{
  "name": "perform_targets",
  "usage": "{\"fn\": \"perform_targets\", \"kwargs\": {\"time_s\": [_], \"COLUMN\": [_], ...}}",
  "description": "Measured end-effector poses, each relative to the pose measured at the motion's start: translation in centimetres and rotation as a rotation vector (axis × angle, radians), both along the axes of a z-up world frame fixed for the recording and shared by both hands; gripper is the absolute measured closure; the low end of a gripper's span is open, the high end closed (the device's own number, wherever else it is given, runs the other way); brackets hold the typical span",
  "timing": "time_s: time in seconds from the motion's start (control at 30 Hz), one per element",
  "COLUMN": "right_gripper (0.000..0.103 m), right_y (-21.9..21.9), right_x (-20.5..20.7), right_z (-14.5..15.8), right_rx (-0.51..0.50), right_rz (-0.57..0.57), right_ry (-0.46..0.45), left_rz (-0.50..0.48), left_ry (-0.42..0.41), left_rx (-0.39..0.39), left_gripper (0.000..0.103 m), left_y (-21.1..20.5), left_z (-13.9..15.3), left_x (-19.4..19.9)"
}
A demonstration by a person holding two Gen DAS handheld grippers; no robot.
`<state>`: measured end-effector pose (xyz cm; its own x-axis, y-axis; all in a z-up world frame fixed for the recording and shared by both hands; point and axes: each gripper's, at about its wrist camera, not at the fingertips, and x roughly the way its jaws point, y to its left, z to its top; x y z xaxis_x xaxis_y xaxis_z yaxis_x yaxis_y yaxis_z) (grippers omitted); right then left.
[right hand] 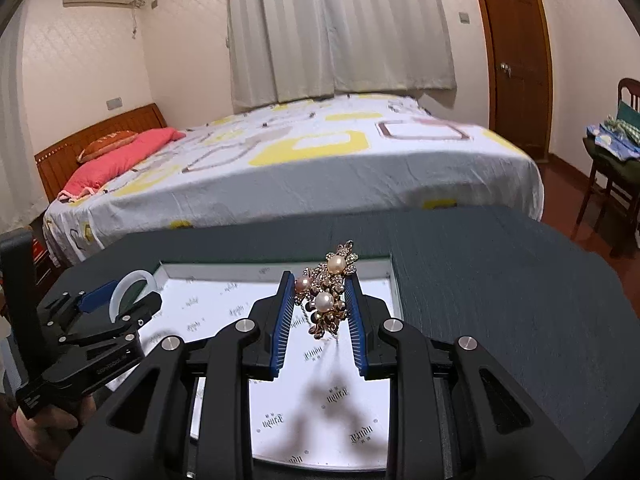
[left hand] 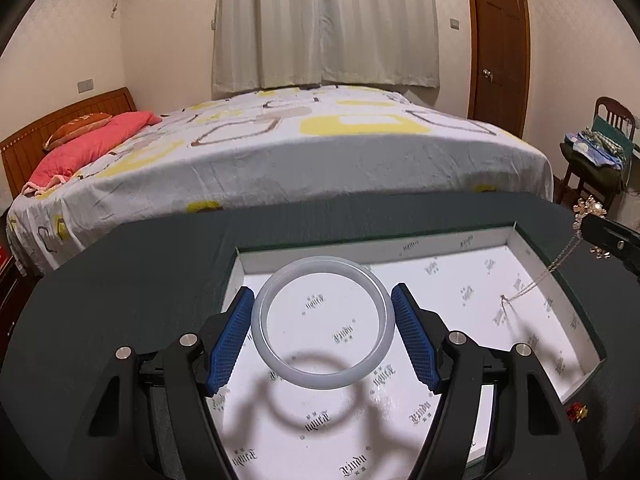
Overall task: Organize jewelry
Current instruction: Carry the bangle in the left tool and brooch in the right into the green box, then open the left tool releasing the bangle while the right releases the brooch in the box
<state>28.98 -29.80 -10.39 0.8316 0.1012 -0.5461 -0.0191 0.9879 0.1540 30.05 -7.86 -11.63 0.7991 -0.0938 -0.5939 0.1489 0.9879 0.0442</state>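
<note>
My left gripper (left hand: 322,307) is shut on a pale translucent bangle (left hand: 276,354), held flat above the open white-lined box (left hand: 440,244). My right gripper (right hand: 319,289) is shut on a gold floral necklace pendant with pearls (right hand: 325,300), held above the same box (right hand: 276,268). The pendant's thin chain (left hand: 556,266) hangs down into the box's right side in the left wrist view, below the right gripper (left hand: 600,224). In the right wrist view, the left gripper (right hand: 120,296) with the bangle (right hand: 116,292) shows at the left.
The box sits on a dark round table (left hand: 152,264). A small red and gold trinket (left hand: 576,412) lies on the table right of the box. A bed (left hand: 280,148) stands behind the table, a chair with clothes (left hand: 600,152) at the right.
</note>
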Motion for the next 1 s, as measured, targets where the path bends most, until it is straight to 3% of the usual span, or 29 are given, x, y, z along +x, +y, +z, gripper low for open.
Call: {"fn": "perform_targets", "kwargs": {"time_s": [0.47, 0.83, 1.0], "right_gripper": [0.077, 0.076, 0.066], "right_y": [-0.1, 0.2, 0.2], "right_x": [0.2, 0.7, 0.2], "right_z": [-6.8, -7.9, -7.6], "right_rx": [-0.025, -0.048, -0.036], "right_rz": [-0.022, -0.022, -0.026], "right_ry": [0.167, 0.244, 0.227], "left_rz": [0.007, 0.007, 0.021], "left_ry": [0.084, 0.185, 0.216], "left_rx": [0.011, 0.008, -0.004], "left_gripper": [0.034, 0.034, 0.034], "left_y": [0.2, 0.5, 0.8], "left_z": [-3.5, -4.7, -5.1], "left_x": [-0.4, 0.6, 0.7]}}
